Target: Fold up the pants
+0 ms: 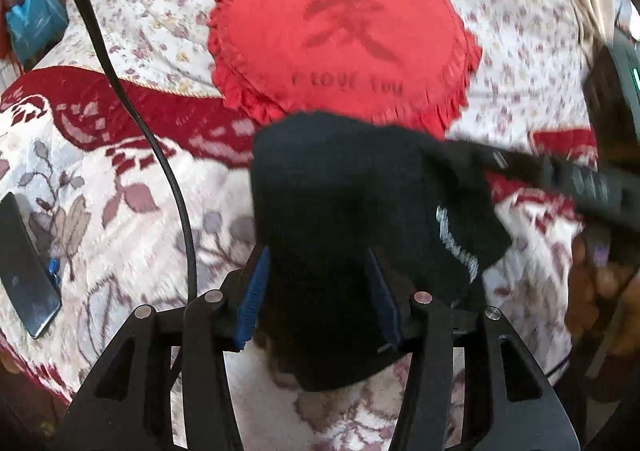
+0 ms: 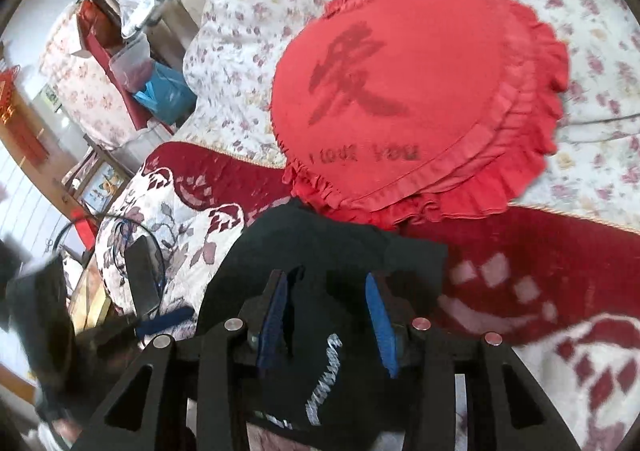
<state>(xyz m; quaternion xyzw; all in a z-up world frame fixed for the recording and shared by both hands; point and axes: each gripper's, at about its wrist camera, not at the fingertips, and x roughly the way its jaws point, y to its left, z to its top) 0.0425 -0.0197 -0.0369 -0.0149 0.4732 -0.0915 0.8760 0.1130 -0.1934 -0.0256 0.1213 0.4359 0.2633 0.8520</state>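
Note:
The black pants (image 1: 352,203) with white lettering are bunched up over the patterned bed cover. My left gripper (image 1: 318,291) has its blue pads apart, with black cloth filling the gap between them. My right gripper (image 2: 330,315) also has its pads apart, with the pants (image 2: 320,251) draped between and under them. The right gripper also shows at the right edge of the left wrist view (image 1: 592,187), reaching into the cloth. I cannot tell whether either gripper pinches the cloth.
A red frilled heart cushion (image 1: 344,39) lies just behind the pants, also in the right view (image 2: 416,103). A phone (image 1: 24,271) and a black cable (image 1: 132,107) lie at left. Bags and boxes (image 2: 140,63) stand beside the bed.

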